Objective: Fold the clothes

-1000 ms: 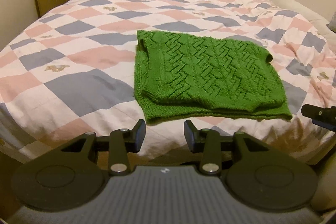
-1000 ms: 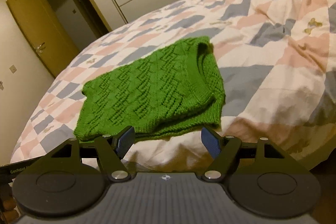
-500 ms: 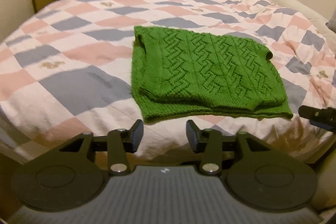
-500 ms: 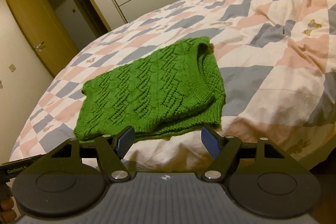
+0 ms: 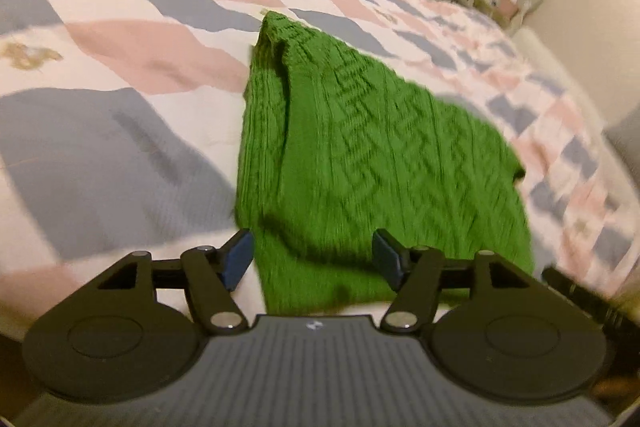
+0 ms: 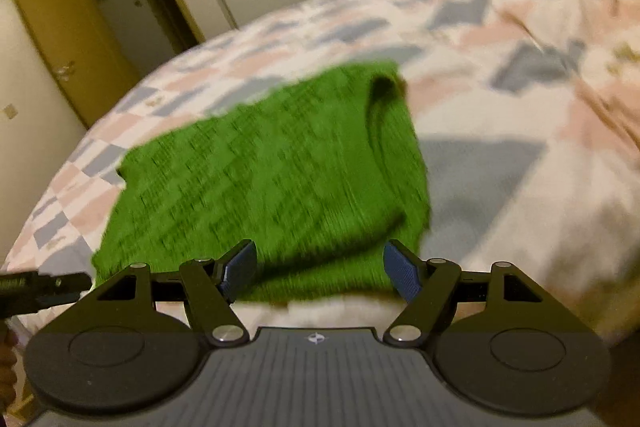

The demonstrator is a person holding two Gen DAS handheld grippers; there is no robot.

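No text, label, brand or number can be read in either view.

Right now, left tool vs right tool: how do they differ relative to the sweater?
The left tool straddles the green sweater's near-left corner, bedspread under one finger; the right tool sits toward its near-right corner, sweater hem across the gap. Shared: both are open, low at the near hem, gripping nothing.
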